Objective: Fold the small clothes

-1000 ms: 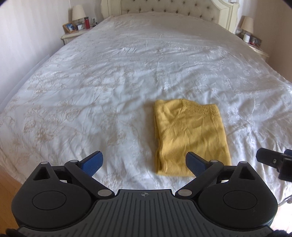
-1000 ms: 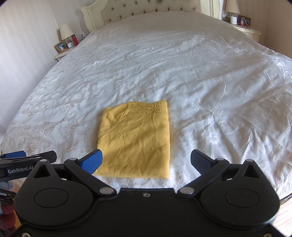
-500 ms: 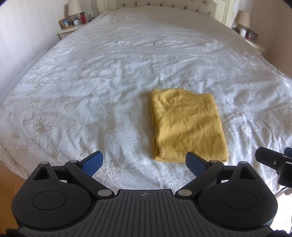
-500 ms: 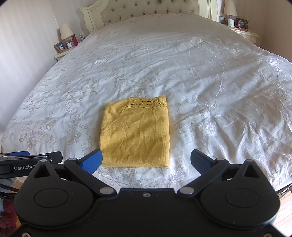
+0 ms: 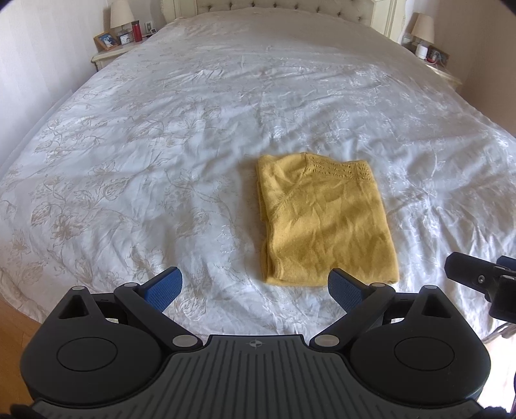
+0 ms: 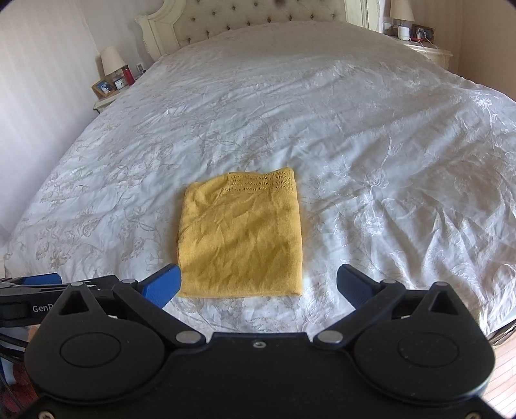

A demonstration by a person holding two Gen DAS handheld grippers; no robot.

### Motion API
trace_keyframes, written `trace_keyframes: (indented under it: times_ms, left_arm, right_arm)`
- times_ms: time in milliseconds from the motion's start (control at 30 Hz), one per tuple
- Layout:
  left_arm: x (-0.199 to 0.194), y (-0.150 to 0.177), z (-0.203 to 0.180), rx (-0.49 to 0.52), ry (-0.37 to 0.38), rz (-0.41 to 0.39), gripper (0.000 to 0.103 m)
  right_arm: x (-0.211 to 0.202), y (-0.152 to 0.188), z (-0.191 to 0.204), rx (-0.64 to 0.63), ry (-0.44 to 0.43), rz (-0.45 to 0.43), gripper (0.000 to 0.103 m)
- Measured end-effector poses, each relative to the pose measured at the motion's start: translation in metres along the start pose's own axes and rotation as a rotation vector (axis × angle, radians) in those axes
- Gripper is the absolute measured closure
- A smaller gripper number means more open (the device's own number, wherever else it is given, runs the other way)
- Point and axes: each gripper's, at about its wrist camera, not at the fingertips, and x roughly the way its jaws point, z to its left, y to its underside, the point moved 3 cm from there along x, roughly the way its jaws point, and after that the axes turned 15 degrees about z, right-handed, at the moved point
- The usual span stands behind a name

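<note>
Yellow knit garment [image 5: 325, 222] folded, rectangular, on bed [image 5: 161, 135].
Left claw [image 5: 254, 287] and right claw [image 6: 258, 283] both spread, empty; under-layers hidden; eyelet band along far edge.

Mustard-yellow garment [image 6: 240, 238] with an eyelet-knit band; white bedspread [image 6: 354, 129] patterned with pale beige flowers.

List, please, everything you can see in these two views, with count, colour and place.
Sweater: one, yellow, folded flat on the bed near its foot.
Bed cover: one, white with a beige flower pattern, over the whole bed.
Headboard: one, cream, tufted, far end.
Lamps: two, beige shades, one on each nightstand.
Bottle: one, red, left nightstand.
Photo frame: one, wooden, left nightstand.
Left gripper: open, blue pads, empty.
Right gripper: open, blue pads, empty.
</note>
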Motion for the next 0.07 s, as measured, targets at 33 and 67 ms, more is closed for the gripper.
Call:
trace_keyframes:
  times_ms: [33,67]
  left_arm:
    - [0.0012,-0.0012,-0.0014,0.002,0.0,0.002,0.004]
    - [0.0027,-0.0026,-0.0026,0.004,0.002,0.005,0.004]
  right_arm:
    - [0.0012,-0.0013,-0.0006,0.003,0.0,0.002,0.001]
    - [0.0027,-0.0026,-0.0013,0.007,-0.002,0.005,0.001]
